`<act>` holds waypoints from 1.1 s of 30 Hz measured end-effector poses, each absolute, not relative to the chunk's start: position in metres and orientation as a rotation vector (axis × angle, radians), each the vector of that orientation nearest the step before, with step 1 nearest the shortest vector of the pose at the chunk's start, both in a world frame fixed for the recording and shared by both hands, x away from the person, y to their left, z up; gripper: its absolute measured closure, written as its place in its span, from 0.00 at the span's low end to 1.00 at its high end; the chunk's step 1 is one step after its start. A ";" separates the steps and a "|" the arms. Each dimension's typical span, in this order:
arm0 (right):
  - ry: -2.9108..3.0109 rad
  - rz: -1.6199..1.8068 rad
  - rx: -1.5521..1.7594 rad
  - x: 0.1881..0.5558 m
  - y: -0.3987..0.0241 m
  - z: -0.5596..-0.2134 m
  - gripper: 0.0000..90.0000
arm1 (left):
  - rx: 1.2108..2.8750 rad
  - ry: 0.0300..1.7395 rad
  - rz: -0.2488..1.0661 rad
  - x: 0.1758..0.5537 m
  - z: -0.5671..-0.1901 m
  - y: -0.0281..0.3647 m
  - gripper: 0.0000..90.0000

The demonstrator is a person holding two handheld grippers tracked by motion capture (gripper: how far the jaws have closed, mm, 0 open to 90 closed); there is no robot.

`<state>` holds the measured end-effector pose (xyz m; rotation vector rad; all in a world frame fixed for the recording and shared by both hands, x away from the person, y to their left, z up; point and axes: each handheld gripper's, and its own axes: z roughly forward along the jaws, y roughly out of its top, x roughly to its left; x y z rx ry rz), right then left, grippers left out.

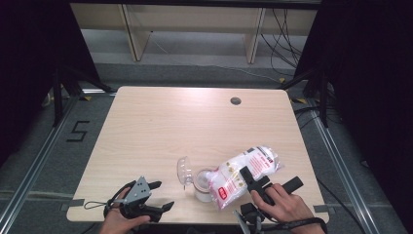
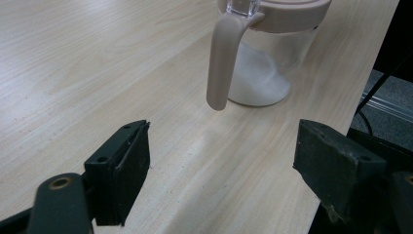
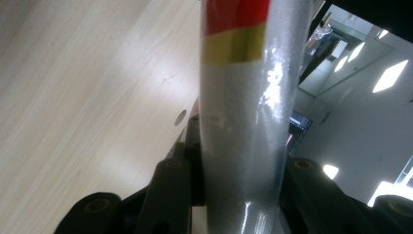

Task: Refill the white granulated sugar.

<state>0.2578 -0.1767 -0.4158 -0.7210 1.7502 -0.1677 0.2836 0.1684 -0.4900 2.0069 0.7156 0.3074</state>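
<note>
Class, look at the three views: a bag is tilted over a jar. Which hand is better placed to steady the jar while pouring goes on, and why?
Left. The left gripper rests beside the jar, jaws open and aimed at its handle. The right gripper is shut on the bag, tilted over the jar.

Evenly lit, dark edges (bag glares).

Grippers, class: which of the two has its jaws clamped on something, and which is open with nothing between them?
The right gripper is clamped on the white bag, tipped toward the jar. The left gripper is open, with nothing between its jaws.
</note>
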 end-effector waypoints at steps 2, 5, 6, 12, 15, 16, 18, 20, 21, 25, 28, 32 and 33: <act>1.751 -0.163 -0.717 0.258 -0.177 -0.416 0.82 | 2.014 0.707 0.321 0.284 -0.490 0.169 0.23; 1.759 -0.176 -0.718 0.258 -0.178 -0.415 0.82 | 2.014 0.709 0.317 0.283 -0.489 0.169 0.23; 1.753 -0.177 -0.722 0.258 -0.177 -0.415 0.82 | 2.012 0.715 0.311 0.283 -0.490 0.169 0.23; 1.745 -0.166 -0.709 0.257 -0.178 -0.414 0.82 | 2.011 0.713 0.323 0.283 -0.489 0.169 0.23; 1.754 -0.182 -0.722 0.257 -0.177 -0.415 0.82 | 2.013 0.712 0.315 0.283 -0.490 0.169 0.23; 1.751 -0.189 -0.734 0.258 -0.177 -0.415 0.82 | 2.013 0.712 0.316 0.283 -0.490 0.169 0.23; 1.750 -0.185 -0.729 0.258 -0.177 -0.416 0.82 | 2.001 0.719 0.312 0.283 -0.490 0.168 0.23; 1.751 -0.184 -0.728 0.258 -0.176 -0.415 0.82 | 2.002 0.719 0.312 0.283 -0.490 0.168 0.23; 1.751 -0.169 -0.717 0.258 -0.177 -0.416 0.82 | 2.001 0.719 0.311 0.283 -0.490 0.168 0.23; 1.746 -0.189 -0.728 0.257 -0.176 -0.414 0.82 | 2.003 0.720 0.305 0.283 -0.490 0.168 0.23; 1.752 -0.187 -0.723 0.257 -0.176 -0.415 0.82 | 2.002 0.719 0.307 0.283 -0.490 0.168 0.23; 1.749 -0.181 -0.727 0.257 -0.176 -0.415 0.82 | 1.995 0.725 0.309 0.283 -0.490 0.168 0.23; 1.752 -0.182 -0.730 0.257 -0.175 -0.415 0.82 | 1.996 0.724 0.309 0.283 -0.490 0.168 0.23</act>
